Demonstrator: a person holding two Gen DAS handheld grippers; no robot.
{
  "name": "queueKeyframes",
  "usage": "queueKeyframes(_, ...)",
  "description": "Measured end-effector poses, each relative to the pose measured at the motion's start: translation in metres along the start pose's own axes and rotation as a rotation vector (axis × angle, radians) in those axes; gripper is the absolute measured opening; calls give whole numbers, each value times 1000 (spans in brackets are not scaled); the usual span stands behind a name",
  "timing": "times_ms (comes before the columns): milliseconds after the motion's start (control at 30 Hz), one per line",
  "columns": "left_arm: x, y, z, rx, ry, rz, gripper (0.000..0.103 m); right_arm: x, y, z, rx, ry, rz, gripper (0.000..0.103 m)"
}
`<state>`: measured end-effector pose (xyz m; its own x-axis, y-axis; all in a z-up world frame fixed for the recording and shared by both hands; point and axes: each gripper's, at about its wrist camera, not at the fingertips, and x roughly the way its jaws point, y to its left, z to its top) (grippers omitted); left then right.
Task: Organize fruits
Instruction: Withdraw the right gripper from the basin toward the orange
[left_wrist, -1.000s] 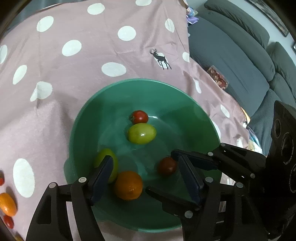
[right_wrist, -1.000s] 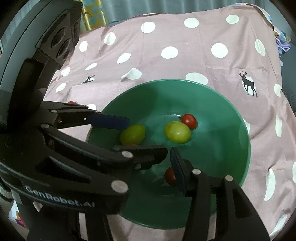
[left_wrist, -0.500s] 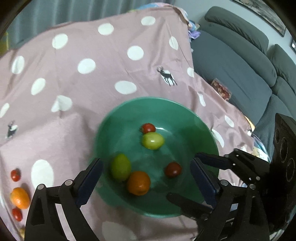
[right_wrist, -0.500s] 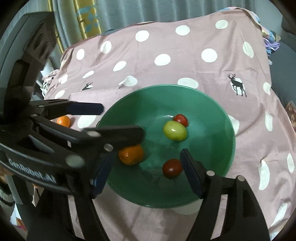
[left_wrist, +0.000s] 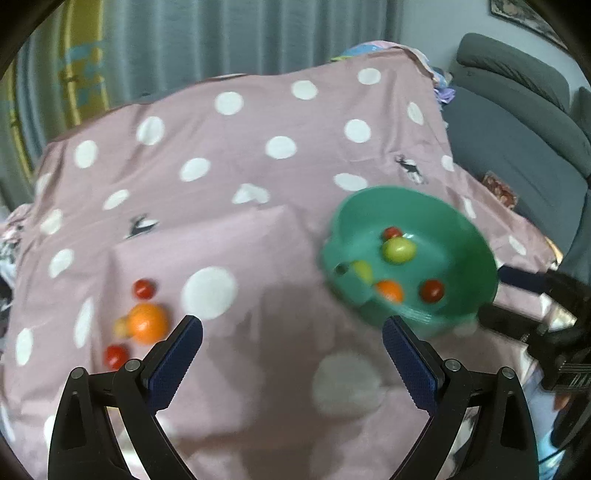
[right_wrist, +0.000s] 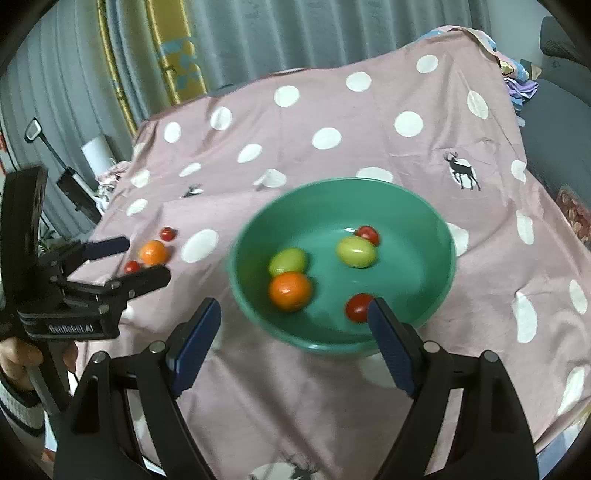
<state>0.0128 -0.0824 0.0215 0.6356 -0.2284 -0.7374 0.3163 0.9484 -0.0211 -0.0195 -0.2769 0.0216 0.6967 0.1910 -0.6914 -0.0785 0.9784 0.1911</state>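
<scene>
Both tools are empty with jaws opening wide: the left tool (left_wrist: 291, 350) near the loose orange (left_wrist: 147, 324) and cherry tomatoes, the right tool (right_wrist: 295, 332) at the green bowl (right_wrist: 436, 295). Risk: round fruit rolls off the wrinkly cloth-covered tabletop (right_wrist: 369, 122) if nudged off-center.

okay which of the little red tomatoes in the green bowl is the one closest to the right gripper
The red tomato at the bowl's near rim, right beside the right gripper's finger. The other red one sits farther back, behind a green fruit.
</scene>
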Motion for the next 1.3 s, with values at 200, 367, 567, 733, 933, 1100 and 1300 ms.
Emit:
queueKeyframes(200,-28,27,-29,-26,-3,72,98,-7,29,-8,-39,6,40,82)
queueKeyframes(367,-41,47,-47,-75,8,79,98,-7,54,-10,-72,10,72,83)
queueKeyframes(567,-46,65,-61,-113,12,91,98,2,81,-12,-120,39,90,83)
queueKeyframes(733,-46,76,-70,-130,18,97,98,12,96,-12,-145,68,92,83)
queueKeyframes(933,-44,88,-75,-136,18,99,98,26,109,-10,-165,90,98,83)
queueKeyframes(1100,-41,98,-76,-145,18,99,98,41,120,-6,-183,113,103,83)
queueKeyframes(1300,-32,108,-76,-157,27,88,98,57,130,-1,-212,135,104,83)
